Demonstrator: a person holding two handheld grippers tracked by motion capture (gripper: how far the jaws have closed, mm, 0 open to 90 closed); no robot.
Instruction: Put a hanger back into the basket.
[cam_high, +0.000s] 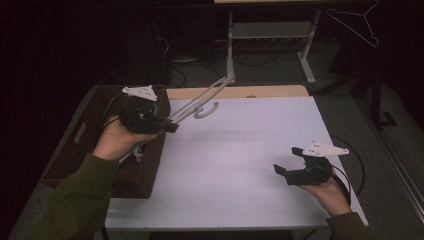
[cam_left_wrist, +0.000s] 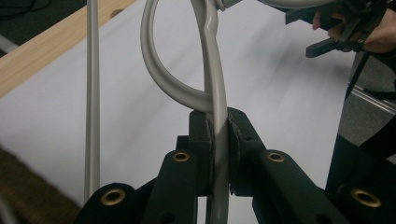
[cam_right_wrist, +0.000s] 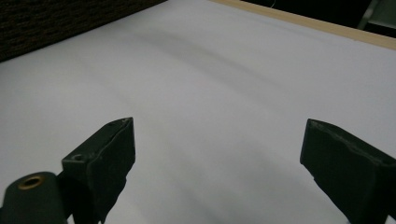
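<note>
A: Where's the hanger (cam_high: 200, 102)?
B: Off the desk (cam_high: 240, 150), above its far-left corner by the basket (cam_high: 95, 145); pale grey plastic, its long axis running up and away from the left hand-held gripper (cam_high: 167, 125), which is clenched on its neck below the hook.
A: And the right hand-held gripper (cam_high: 287, 162)?
B: Released, nothing between its jaws, well apart over the near-right desk; the left is nearer

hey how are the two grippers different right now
The left gripper is shut on the grey hanger; the right gripper is open with nothing between its jaws. The left gripper is raised beside the wicker basket; the right gripper sits low over the white tabletop. Both are black, hand-held, two-jawed.
</note>
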